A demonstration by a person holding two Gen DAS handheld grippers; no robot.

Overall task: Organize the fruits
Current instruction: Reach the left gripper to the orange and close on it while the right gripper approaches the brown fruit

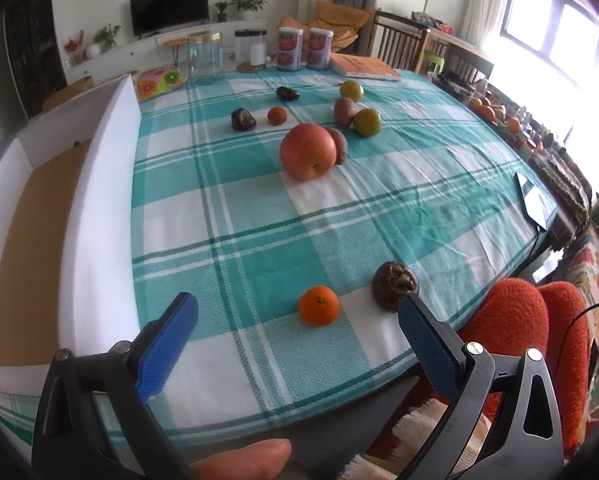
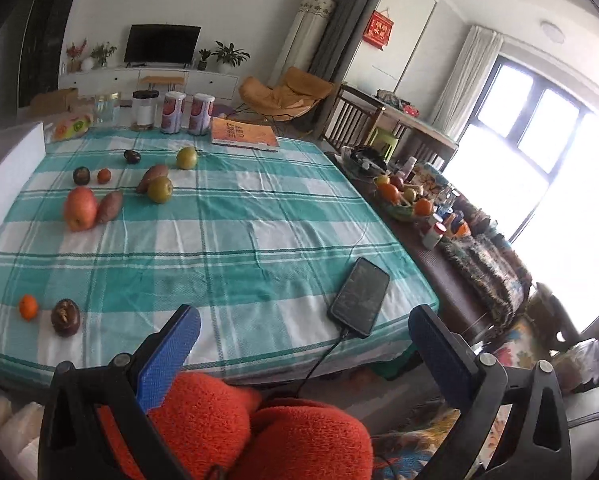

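Left hand-held gripper (image 1: 297, 338): blue-padded jaws wide, empty, low over near bench edge. Small round orange tangerine (image 1: 319, 305) sits just ahead between jaw lines; dark brown wrinkled round fruit (image 1: 394, 285) just beside right jaw tip.
Right hand-held gripper (image 2: 303, 340): jaws wide, empty, off the edge above person's lap.
Step (judged): approach for first pick, tangerine likeliest.
Next move: advance, centre jaws, close gently; avoid nudging brown fruit.
Tangerine: stem dimple faces camera; no clear long axis.
White-walled cardboard box (image 1: 99, 184) at left of teal-checked clothed bench (image 1: 239, 208): probable destination.
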